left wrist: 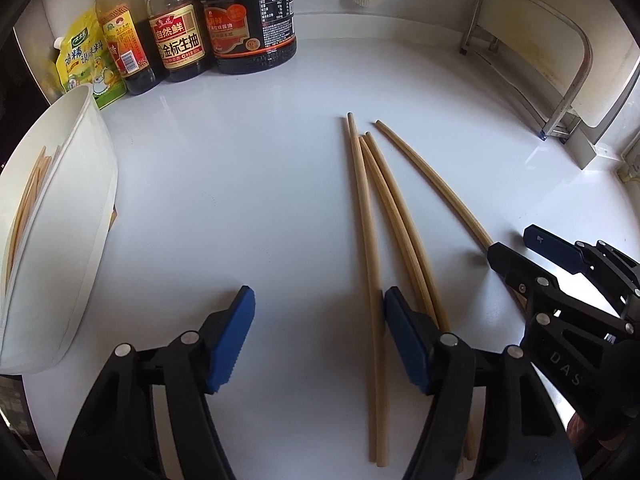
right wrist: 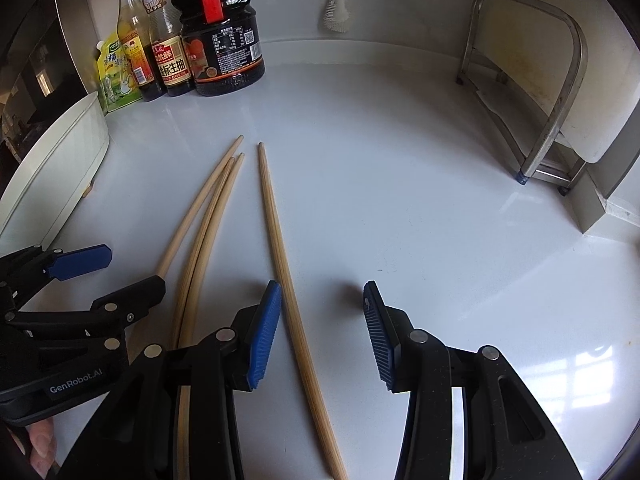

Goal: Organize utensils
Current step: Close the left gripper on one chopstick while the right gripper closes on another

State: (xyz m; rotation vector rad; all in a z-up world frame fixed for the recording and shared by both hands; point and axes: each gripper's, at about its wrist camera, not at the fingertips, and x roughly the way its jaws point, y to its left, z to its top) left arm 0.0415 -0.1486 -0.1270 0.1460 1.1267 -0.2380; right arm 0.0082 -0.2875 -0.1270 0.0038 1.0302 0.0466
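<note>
Chopsticks [left wrist: 24, 208] inside white holder [left wrist: 80, 184], left view only

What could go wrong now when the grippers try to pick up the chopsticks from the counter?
1. Three chopsticks lie close together, so the open left gripper may catch several at once.
2. The lone chopstick is thin and may roll away from the open right gripper.

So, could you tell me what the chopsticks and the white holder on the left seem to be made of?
The chopsticks look like unfinished bamboo or wood: pale tan, matte, with fine lengthwise grain. The white holder looks like smooth plastic, judging by its thin, evenly coloured wall, though glazed ceramic can't be ruled out.
</note>
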